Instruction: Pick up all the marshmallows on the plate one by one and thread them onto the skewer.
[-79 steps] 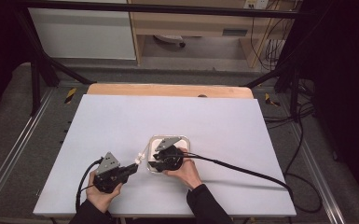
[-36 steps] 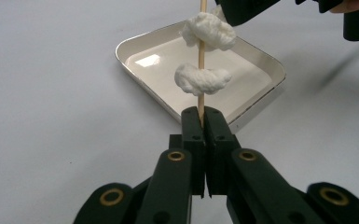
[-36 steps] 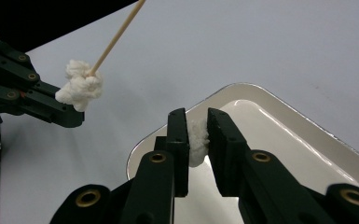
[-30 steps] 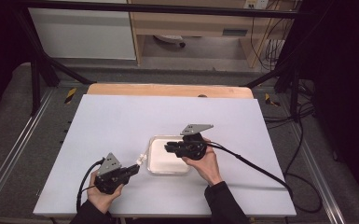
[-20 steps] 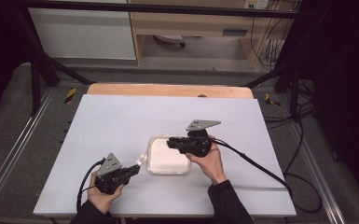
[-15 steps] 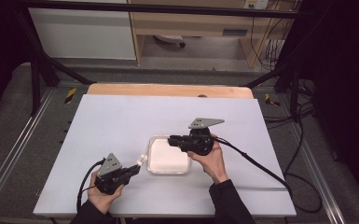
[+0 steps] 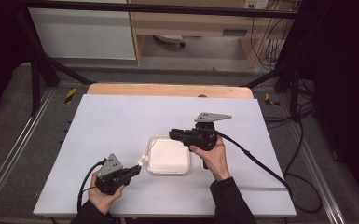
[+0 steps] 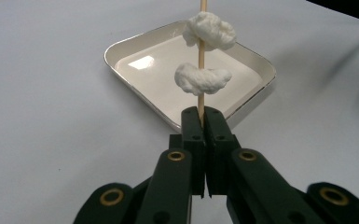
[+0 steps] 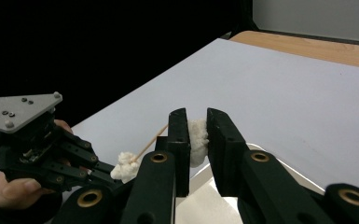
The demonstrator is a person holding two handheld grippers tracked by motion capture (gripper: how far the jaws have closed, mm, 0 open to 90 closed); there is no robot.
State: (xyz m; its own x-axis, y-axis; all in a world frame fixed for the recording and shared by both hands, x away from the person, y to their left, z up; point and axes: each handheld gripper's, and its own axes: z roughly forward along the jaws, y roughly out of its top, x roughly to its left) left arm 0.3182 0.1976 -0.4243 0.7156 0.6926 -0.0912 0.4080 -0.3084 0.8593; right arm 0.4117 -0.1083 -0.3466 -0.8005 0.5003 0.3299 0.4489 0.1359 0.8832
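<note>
Left gripper (image 8: 200, 122) has its fingers clamped tight on the bottom of a wooden skewer (image 8: 201, 56) with two white marshmallow pieces (image 8: 202, 79) threaded on it, held just over the near corner of the white dish (image 8: 256, 65) on my worktop (image 7: 121, 121). Right gripper (image 9: 196, 135) is pinching a third white piece (image 9: 197, 140) above the dish.

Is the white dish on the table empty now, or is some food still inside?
Empty. The left gripper view shows the white dish with a bare, shiny bottom; the white pieces sit on the skewer, not inside.
</note>
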